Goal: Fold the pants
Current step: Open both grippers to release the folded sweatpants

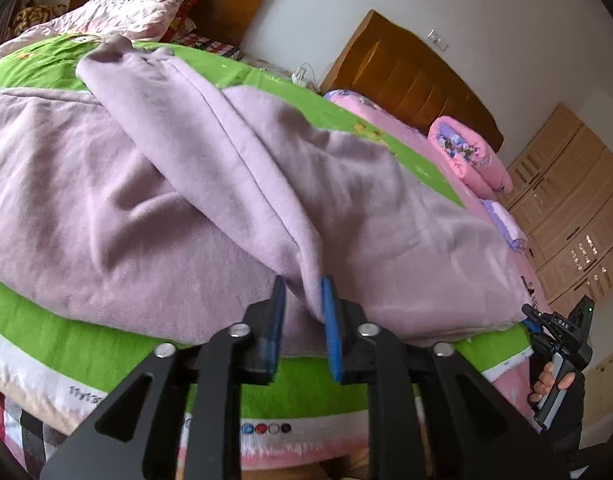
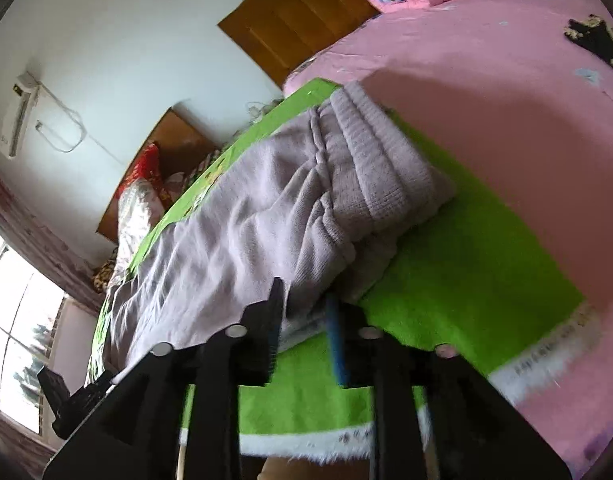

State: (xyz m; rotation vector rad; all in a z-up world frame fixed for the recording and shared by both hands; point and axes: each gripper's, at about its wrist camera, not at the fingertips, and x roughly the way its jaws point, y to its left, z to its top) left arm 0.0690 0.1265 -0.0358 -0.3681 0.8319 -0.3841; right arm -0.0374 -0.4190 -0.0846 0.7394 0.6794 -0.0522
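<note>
Both tools grasp the lilac pants: left tool, right tool, over green blanket.

pants: pale lilac, plain, with a ribbed waistband
blanket under the pants: bright green, white fringed border with coloured dots
sheet beyond the blanket: plain pink
pillows on the sheet: pink with blue-purple flowers
headboard behind the pillows: brown wood
left gripper: black frame, blue pads
right gripper: black, blue pad
</note>
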